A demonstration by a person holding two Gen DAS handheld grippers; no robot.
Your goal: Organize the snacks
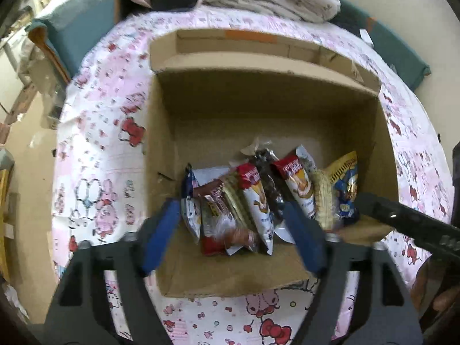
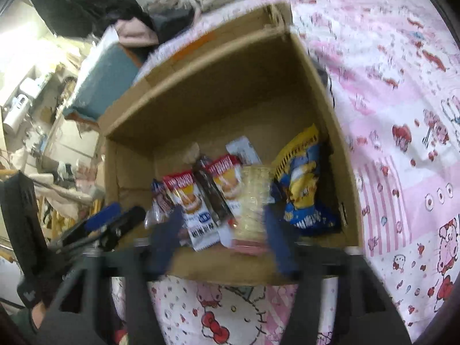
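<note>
Snack packets (image 1: 267, 198) seen standing in row along near wall of cardboard box (image 1: 258, 92). Left gripper (image 1: 230, 227) held wide apart, packets between jaws, no pad contact seen. Right gripper (image 2: 221, 230) likewise spread, nothing clamped. Risk judged: row toppled if jaws lifted carelessly. Yellow-blue bag (image 2: 304, 189) shown clearly in right view only.

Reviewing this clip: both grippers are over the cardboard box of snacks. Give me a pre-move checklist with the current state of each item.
1. Left gripper open, pads off the packets: ok.
2. Right gripper open, holding nothing: ok.
3. Snack packets inside the cardboard box, in a row near the front wall: ok.
4. Yellow-blue snack bag at the box's right wall: ok.
5. Packets standing stably: cannot tell, views blurred.
</note>
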